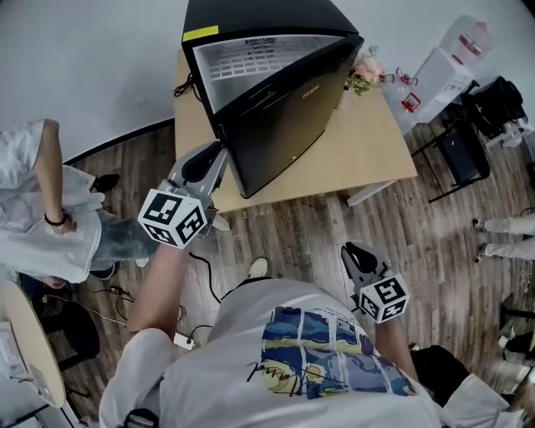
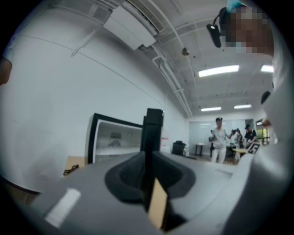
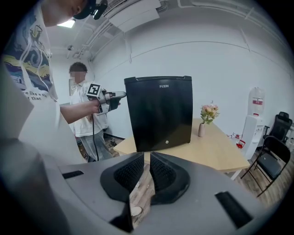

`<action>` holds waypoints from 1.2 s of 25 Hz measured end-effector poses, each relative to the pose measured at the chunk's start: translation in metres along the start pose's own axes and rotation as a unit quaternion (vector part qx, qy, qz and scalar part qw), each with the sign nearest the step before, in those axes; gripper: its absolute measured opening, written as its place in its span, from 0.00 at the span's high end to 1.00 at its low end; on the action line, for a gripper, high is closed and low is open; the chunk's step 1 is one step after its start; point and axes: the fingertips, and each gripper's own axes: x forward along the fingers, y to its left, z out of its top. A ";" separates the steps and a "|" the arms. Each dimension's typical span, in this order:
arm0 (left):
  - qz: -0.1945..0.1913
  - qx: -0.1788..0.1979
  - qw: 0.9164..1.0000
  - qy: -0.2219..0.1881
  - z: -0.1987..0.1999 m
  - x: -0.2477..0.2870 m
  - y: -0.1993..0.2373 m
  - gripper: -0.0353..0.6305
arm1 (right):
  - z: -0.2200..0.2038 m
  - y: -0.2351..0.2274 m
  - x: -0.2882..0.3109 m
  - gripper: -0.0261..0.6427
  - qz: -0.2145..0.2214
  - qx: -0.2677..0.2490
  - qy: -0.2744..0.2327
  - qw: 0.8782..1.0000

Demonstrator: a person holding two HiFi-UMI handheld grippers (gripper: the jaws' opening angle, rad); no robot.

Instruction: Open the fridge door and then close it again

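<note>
Closest to the head camera is the person's white printed T-shirt (image 1: pixel 292 359), filling the bottom of that view above a wood-plank floor (image 1: pixel 301 234). Beyond it stands the pale wooden surface (image 1: pixel 376 150), and on its left half, toward the far left corner, sits the black fridge (image 1: pixel 251 21). The fridge door (image 1: pixel 288 125) is swung open, hinged on the side nearer the surface's middle, with its free edge out over the near left edge of the surface. The white inside of the cabinet shows above the door's top. The left gripper (image 2: pixel 147 156) is held out level at that free edge. In the left gripper view the door is seen edge-on as a black upright strip running down between the jaws, which are drawn nearly together and clamped on it. The right gripper (image 3: pixel 147 158) hangs back from the surface's near edge, well apart from the fridge and tilted downward. Its jaws stand only a narrow gap apart with nothing between them but floor. By the far right corner of the surface, just beside the fridge, stands a small vase of pink flowers (image 1: pixel 365 73).
</note>
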 end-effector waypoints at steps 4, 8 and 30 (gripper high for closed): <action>0.002 0.003 1.000 -0.002 0.003 0.008 0.026 0.90 | 0.005 0.004 0.014 0.90 0.000 0.004 -0.002 1.000; -0.001 0.014 1.000 -0.002 0.006 0.017 0.053 0.92 | 0.010 0.010 0.029 0.90 -0.001 0.006 -0.004 1.000; -0.015 0.007 1.000 0.003 0.019 0.070 0.163 0.94 | 0.029 0.020 0.079 0.90 -0.037 0.031 -0.004 0.999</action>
